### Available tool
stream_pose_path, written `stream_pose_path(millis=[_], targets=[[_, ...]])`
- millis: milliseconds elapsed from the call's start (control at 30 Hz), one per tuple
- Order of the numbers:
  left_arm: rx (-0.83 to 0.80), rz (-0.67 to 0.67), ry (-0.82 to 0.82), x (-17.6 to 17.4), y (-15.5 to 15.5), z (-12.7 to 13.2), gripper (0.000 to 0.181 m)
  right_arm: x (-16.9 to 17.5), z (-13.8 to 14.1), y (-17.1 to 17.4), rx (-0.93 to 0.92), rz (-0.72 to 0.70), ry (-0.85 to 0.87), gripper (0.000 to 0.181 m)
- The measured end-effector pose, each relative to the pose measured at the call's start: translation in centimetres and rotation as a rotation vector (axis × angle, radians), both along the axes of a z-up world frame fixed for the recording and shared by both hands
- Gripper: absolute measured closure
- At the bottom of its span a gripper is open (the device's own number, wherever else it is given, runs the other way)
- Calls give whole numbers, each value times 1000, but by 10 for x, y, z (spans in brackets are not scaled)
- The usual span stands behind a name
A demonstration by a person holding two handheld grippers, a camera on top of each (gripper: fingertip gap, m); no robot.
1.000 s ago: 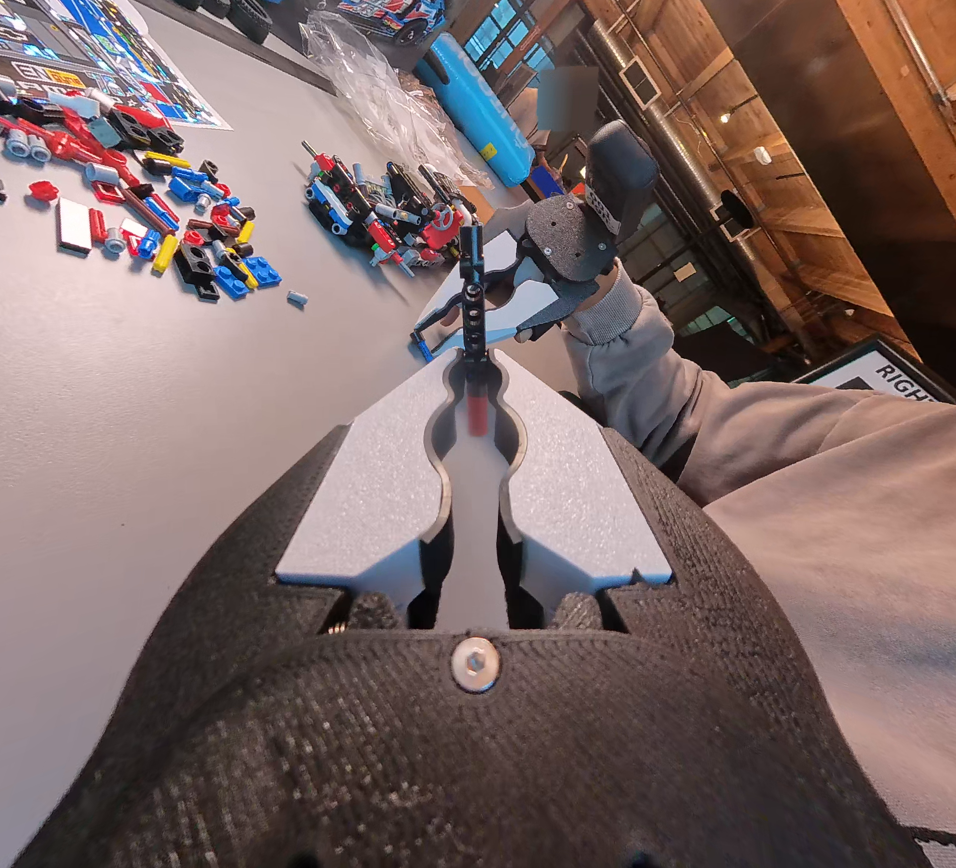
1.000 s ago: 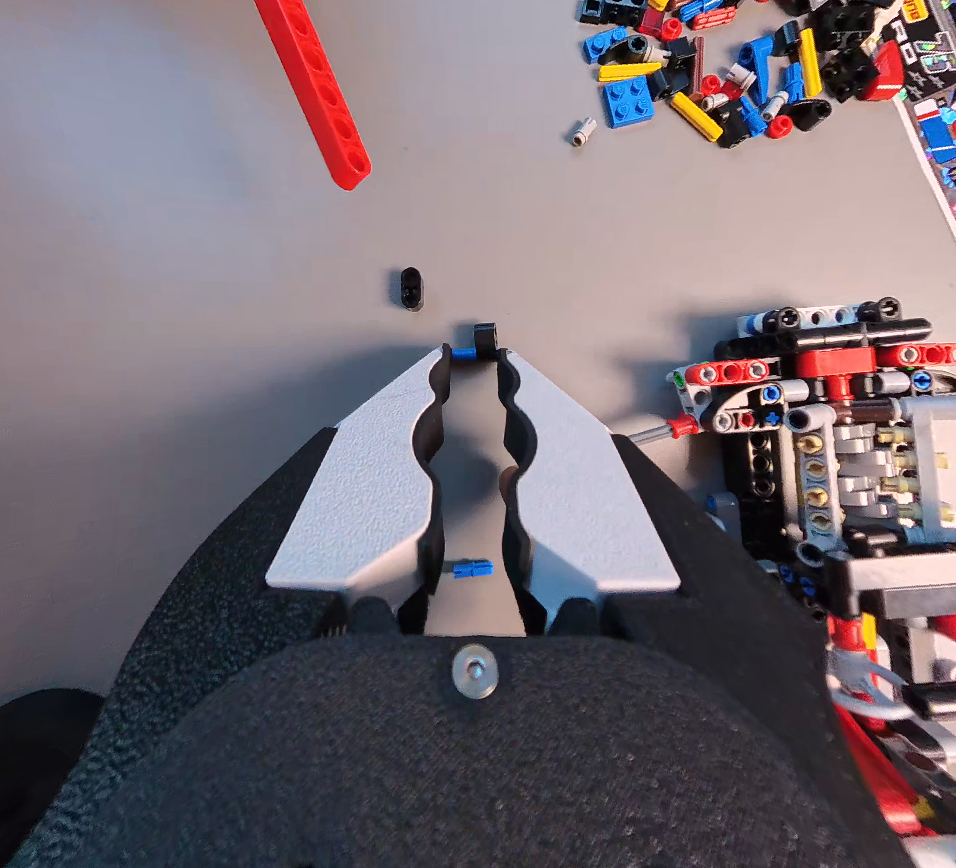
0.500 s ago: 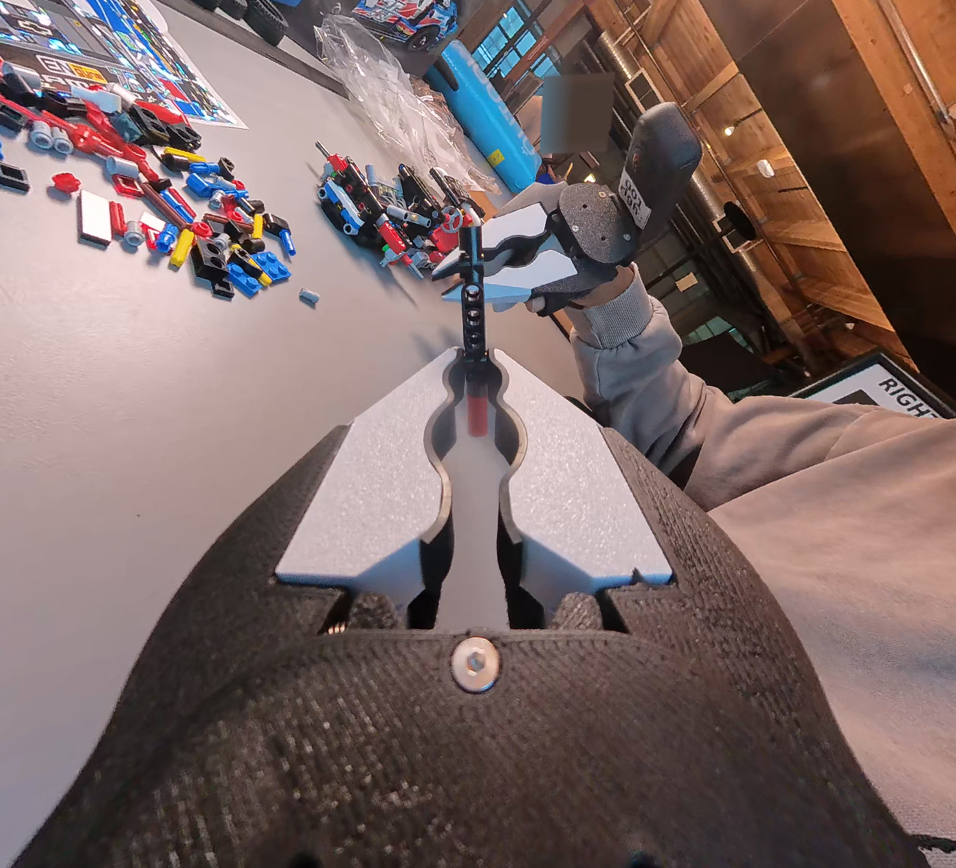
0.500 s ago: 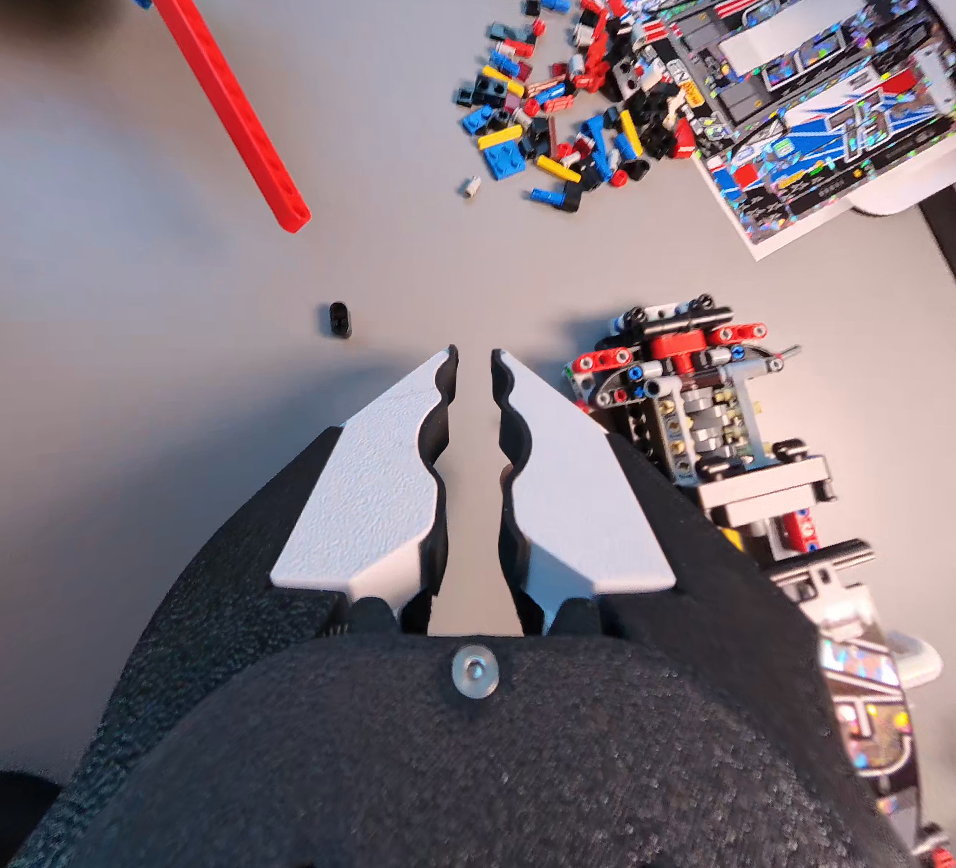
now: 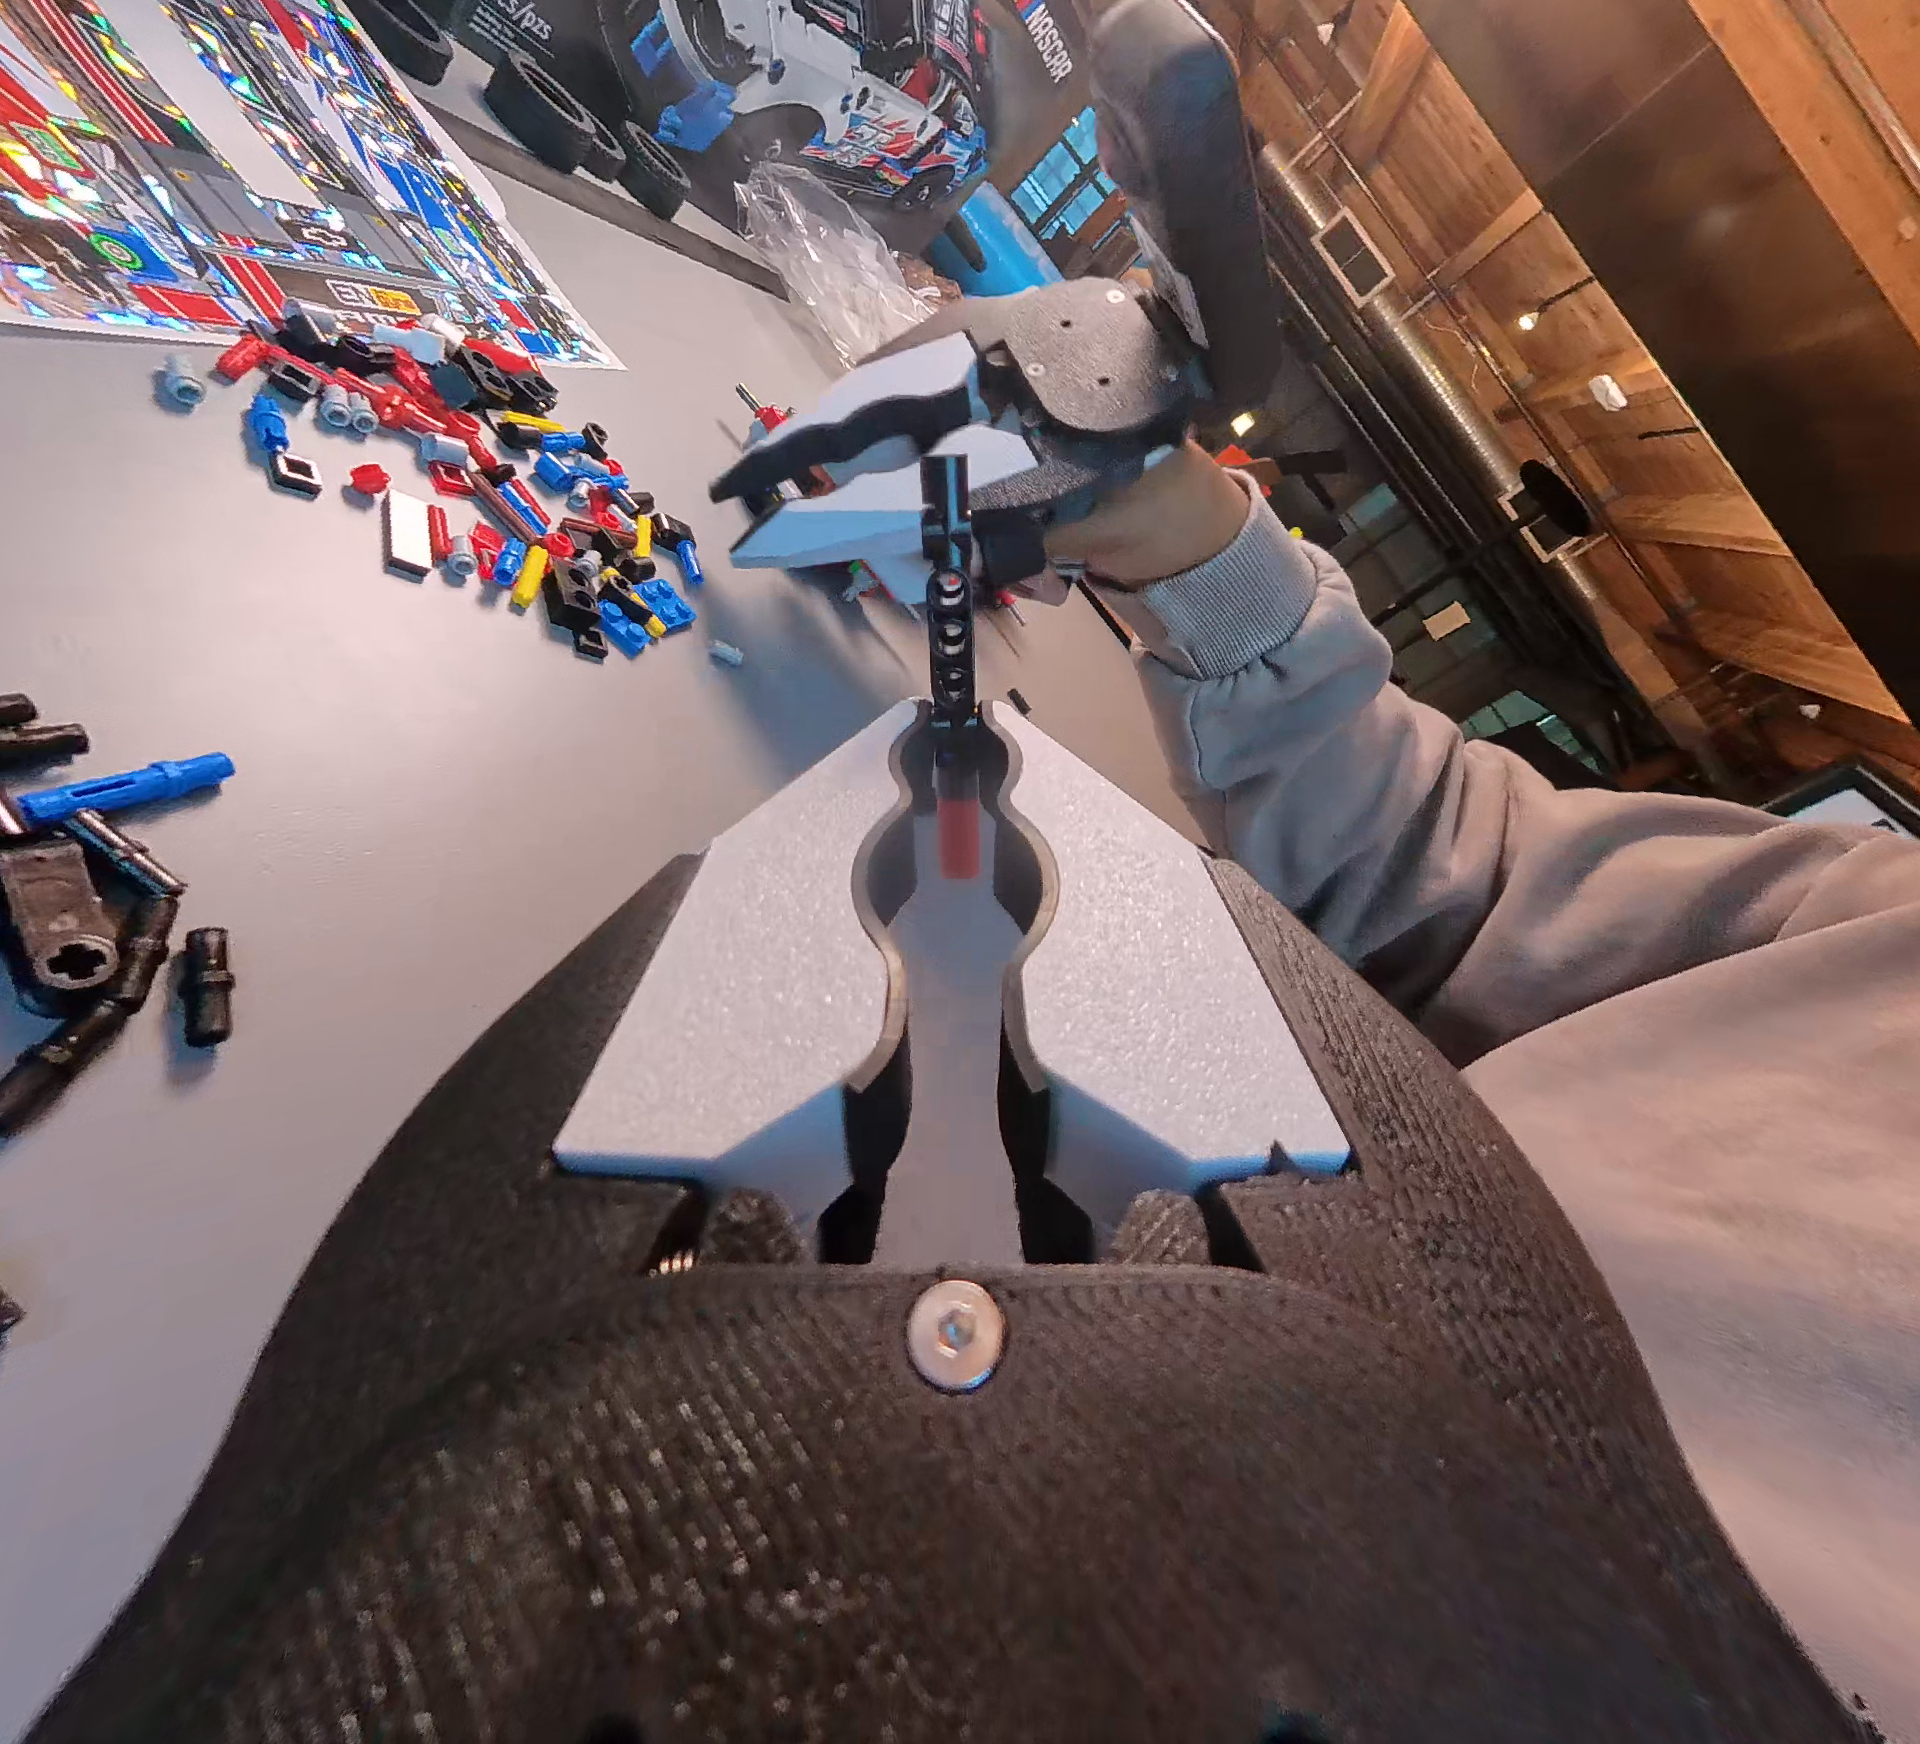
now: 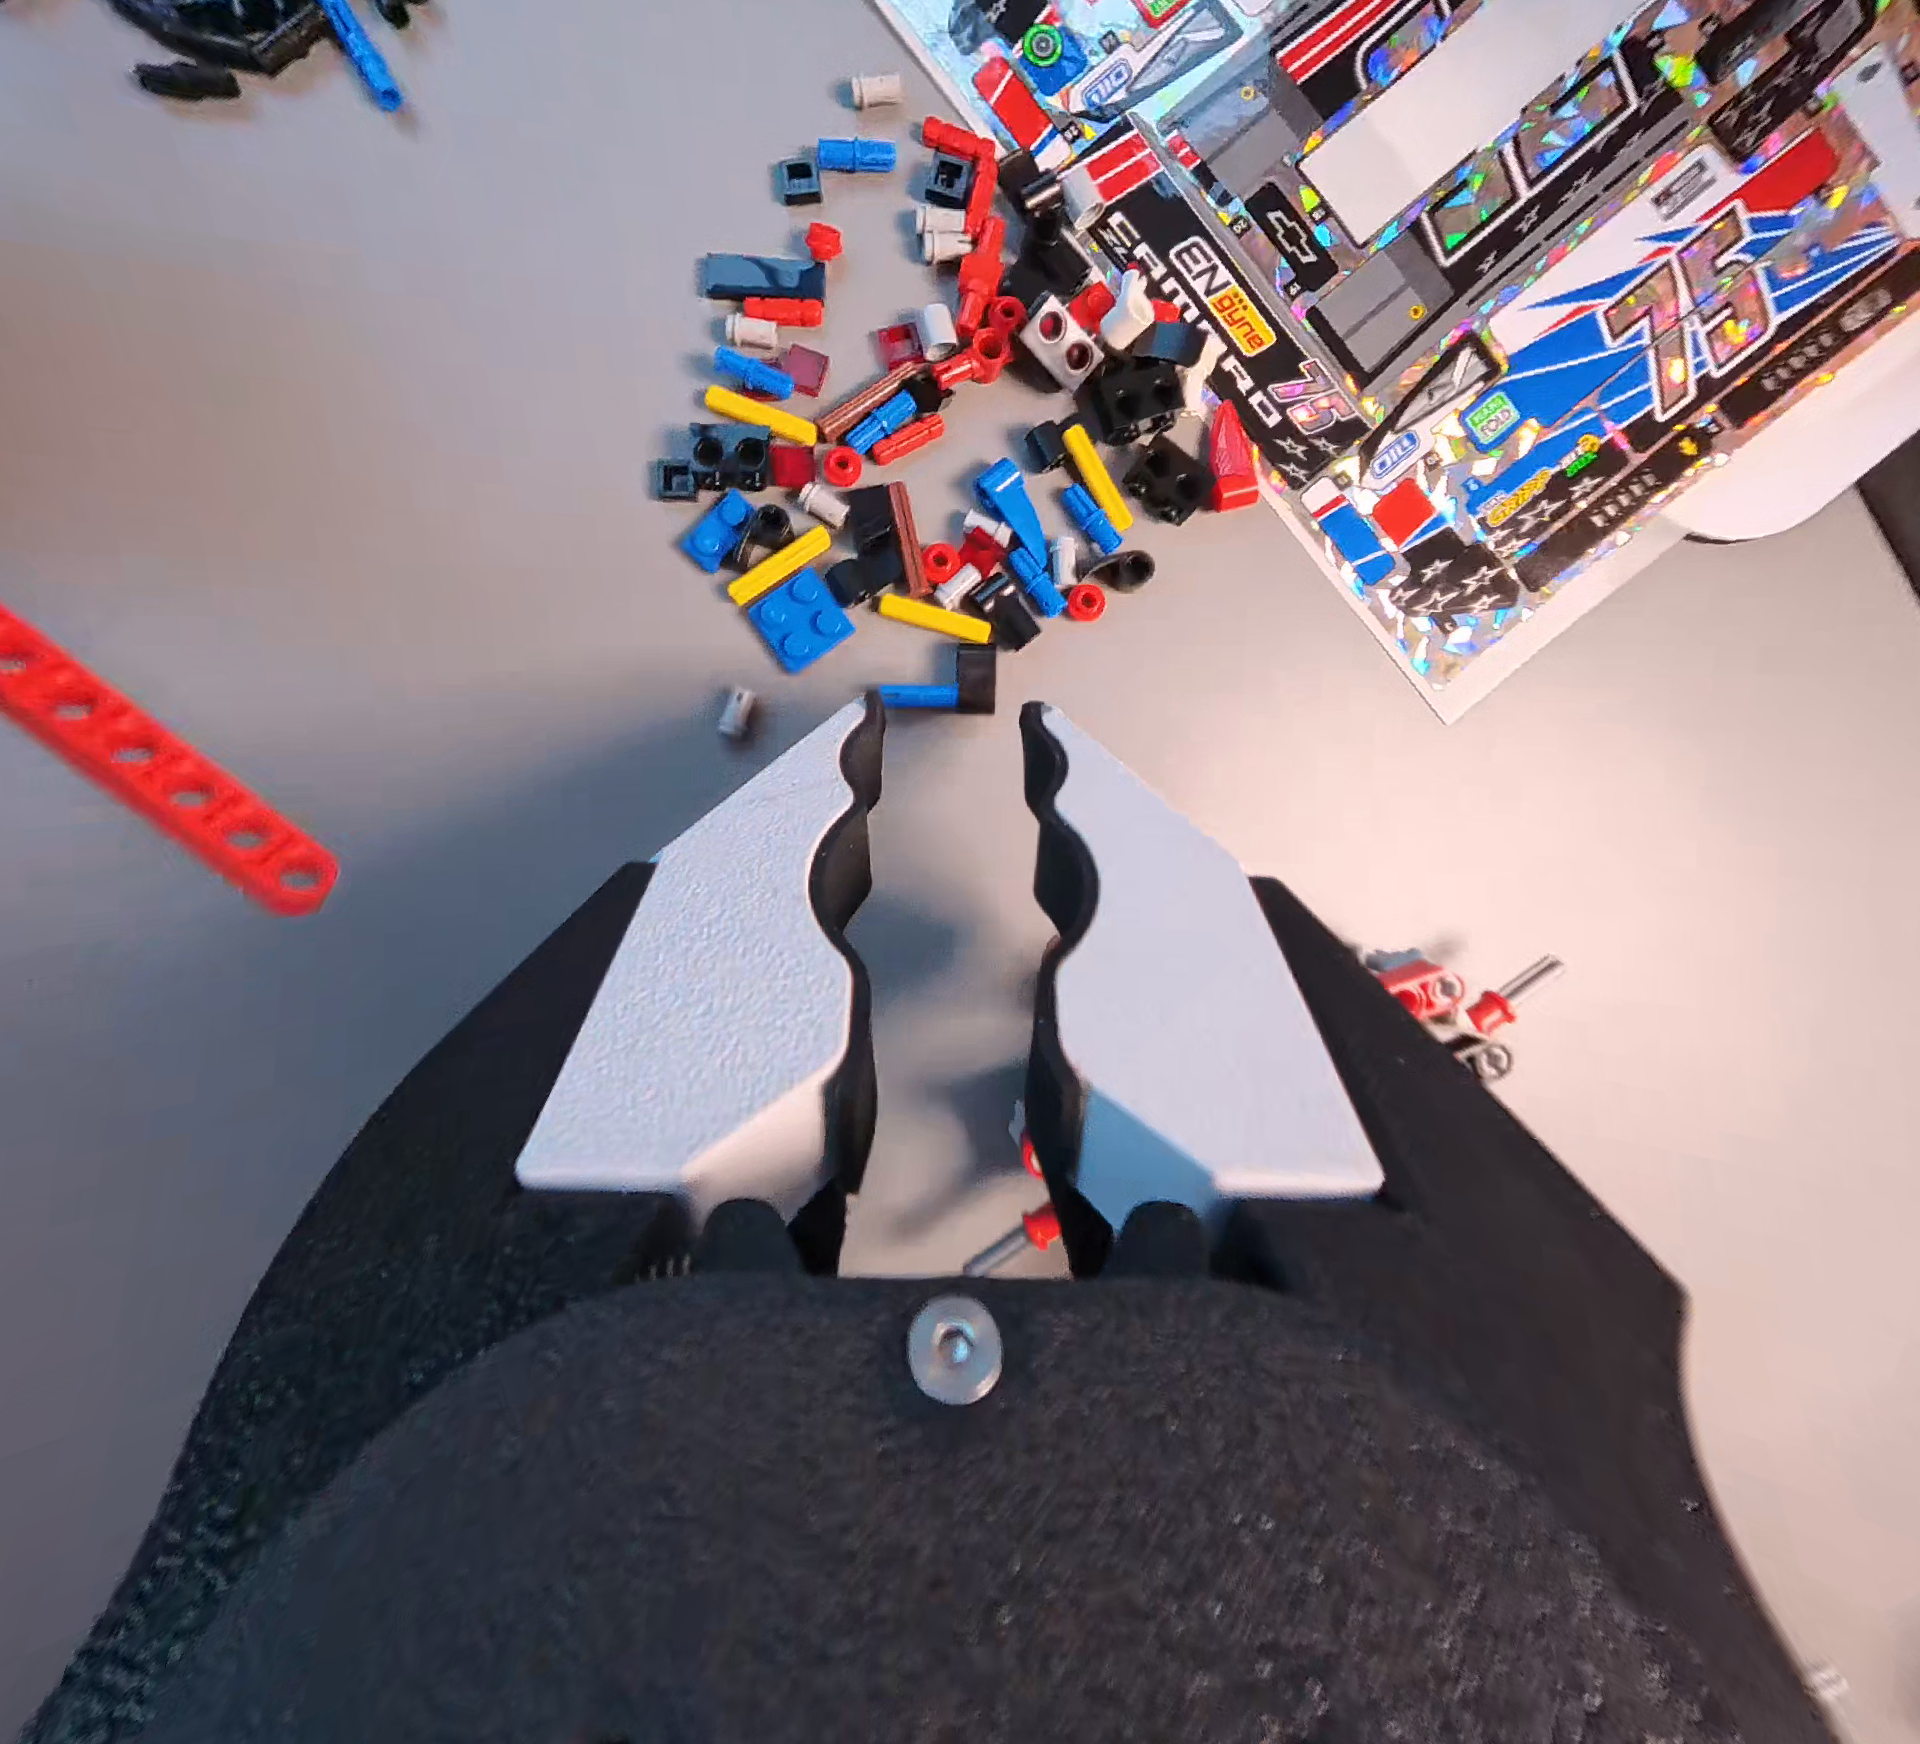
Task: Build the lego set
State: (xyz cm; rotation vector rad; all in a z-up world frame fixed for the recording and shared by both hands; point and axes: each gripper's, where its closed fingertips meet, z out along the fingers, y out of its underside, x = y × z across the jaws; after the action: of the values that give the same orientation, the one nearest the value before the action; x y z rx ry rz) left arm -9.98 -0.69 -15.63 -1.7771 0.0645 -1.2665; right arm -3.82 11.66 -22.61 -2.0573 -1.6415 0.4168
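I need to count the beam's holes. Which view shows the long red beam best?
The right wrist view: the red beam shows its holed face, though the frame's left edge crops it. The left wrist view shows it end-on, clamped in the left gripper.

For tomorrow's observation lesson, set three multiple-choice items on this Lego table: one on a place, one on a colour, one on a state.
1. Where does the sticker sheet lie relative to the loose-parts pile in the right wrist view?
A. To the pile's right
B. To the pile's left
C. Under the pile's middle

2. What colour is the long holed beam in the right wrist view?
A. Yellow
B. Red
C. Blue

3. What state is the right tool in?
A. Shut on a tyre
B. Shut on a pin
C. Open, holding nothing

Answers:
1 A: the sheet fills the upper right, with the pile along its left edge.
2 B: the beam is plainly red.
3 C: bare table shows between its fingers.
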Motion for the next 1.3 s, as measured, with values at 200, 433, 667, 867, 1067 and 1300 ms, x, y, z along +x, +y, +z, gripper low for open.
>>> stream_pose_path(millis=[200, 433, 667, 867, 1067, 1300], targets=[[4, -17, 13, 4, -2, 0, 176, -6, -13, 7, -49, -1, -65, 167], [5, -28, -9, 6, -3, 2, 176, -8, 1, -9, -27, 92, 40, 175], [39, -96, -79, 25, -10, 12, 176, -12, 100, -79, 149, 304, 413, 175], [133, -92, -45, 34, -14, 21, 176, -22, 99, -116, 415, 430, 298, 175], [146, -82, -7, 34, -14, 20, 176, -28, 88, -126, 466, 471, 305, 175], [134, -66, 0, 31, -12, 19, 176, -31, 89, -125, 493, 448, 325, 175]])
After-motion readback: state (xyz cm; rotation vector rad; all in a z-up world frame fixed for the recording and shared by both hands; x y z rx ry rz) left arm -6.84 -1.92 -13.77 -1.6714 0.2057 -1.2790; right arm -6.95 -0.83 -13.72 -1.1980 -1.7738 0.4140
